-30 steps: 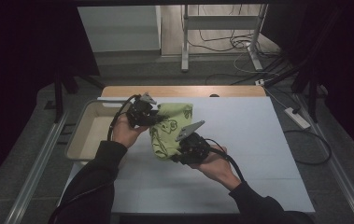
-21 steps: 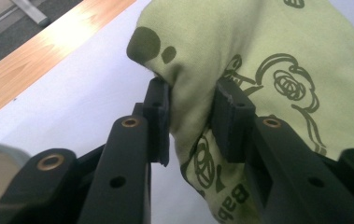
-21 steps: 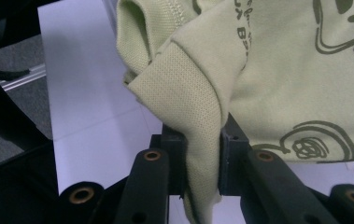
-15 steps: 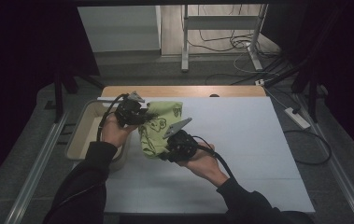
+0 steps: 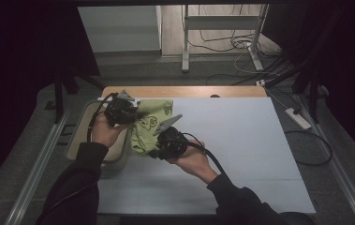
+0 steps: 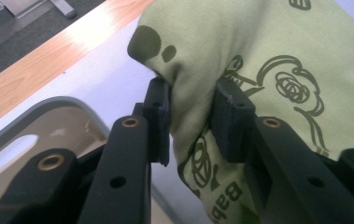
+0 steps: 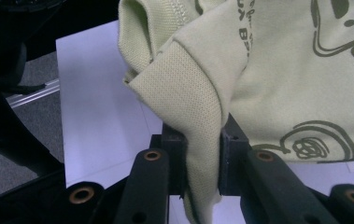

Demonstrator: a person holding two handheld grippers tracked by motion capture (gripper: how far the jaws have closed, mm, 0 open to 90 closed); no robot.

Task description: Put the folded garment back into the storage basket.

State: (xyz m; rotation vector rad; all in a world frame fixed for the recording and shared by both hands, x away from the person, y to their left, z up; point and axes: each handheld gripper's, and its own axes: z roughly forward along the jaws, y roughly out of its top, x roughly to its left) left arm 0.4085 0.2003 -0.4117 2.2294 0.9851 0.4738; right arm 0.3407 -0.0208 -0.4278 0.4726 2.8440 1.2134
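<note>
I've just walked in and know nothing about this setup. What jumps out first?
A pale green printed cloth hangs above the white table, pinched on both sides. The left hand-held gripper clamps one bunched fold, and the right hand-held gripper clamps a stitched hem. A beige tray sits at the table's left edge.

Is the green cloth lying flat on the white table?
No, the green cloth hangs bunched above the table, pinched between the left gripper and the right gripper.
</note>
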